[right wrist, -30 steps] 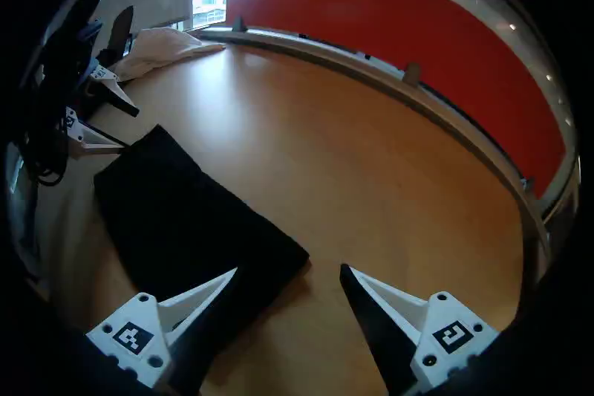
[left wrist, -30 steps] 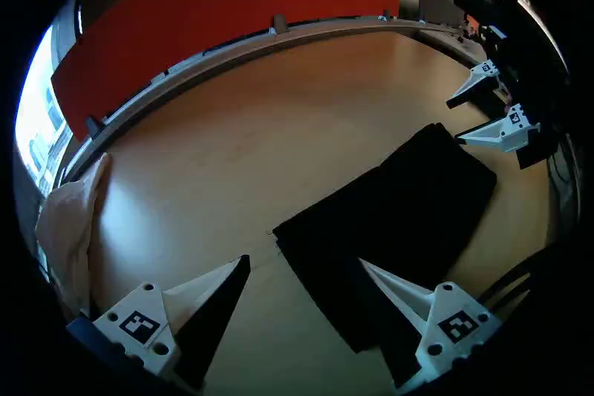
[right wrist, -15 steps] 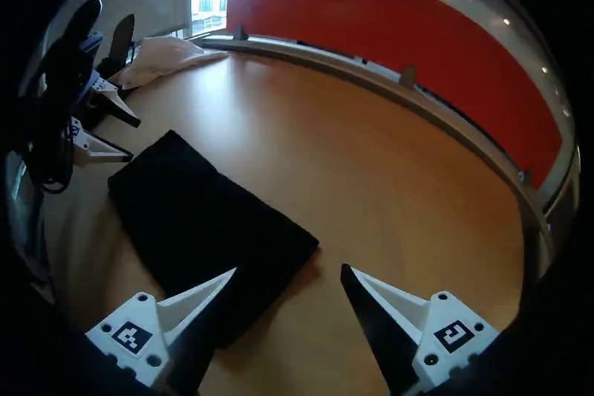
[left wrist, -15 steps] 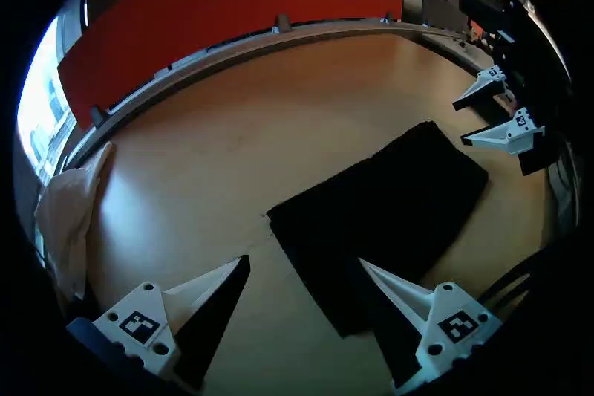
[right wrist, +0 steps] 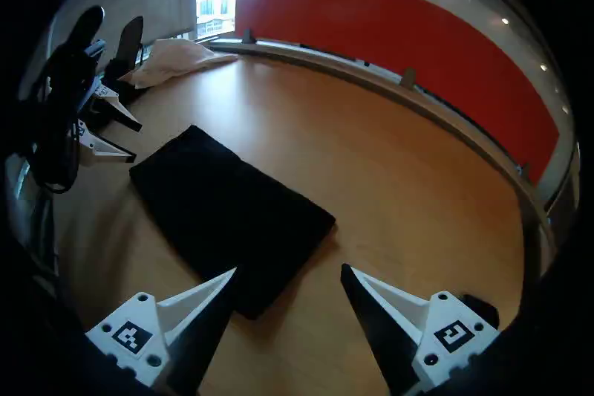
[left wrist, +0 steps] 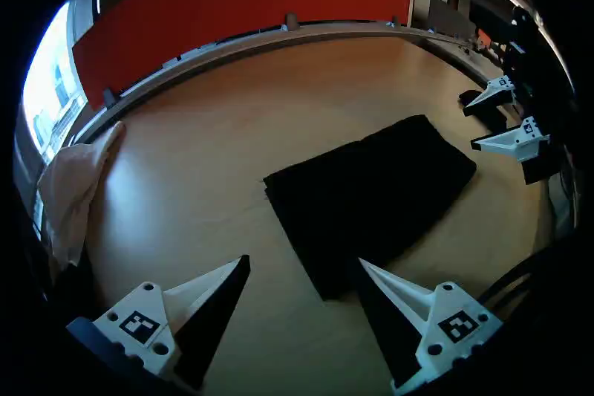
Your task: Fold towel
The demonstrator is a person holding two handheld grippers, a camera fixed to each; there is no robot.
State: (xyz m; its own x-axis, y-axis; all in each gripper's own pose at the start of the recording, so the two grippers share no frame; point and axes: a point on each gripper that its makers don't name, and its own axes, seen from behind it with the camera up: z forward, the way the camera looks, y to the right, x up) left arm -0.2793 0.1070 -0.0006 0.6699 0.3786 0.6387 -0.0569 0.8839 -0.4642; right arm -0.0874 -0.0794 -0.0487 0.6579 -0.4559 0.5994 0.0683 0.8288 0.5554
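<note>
The black towel [left wrist: 371, 188] lies folded flat on the wooden table [left wrist: 215, 143], between the left gripper [left wrist: 302, 261] and the right gripper [right wrist: 288, 270]. Both are spread wide and hold nothing.

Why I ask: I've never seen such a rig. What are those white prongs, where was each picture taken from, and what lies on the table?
A person holds a two-finger grabbing tool in each hand; no robot arm is involved. Each tool carries a fisheye camera looking along its own fingers. The left gripper view shows the left gripper up close, with the right gripper farther off; the right gripper view is the reverse. Both have their fingers open and hold nothing. On the wooden table lies a black towel, flat, in a rectangle. A pale cloth is bunched at the table's edge, and a red panel stands behind the table.
</note>
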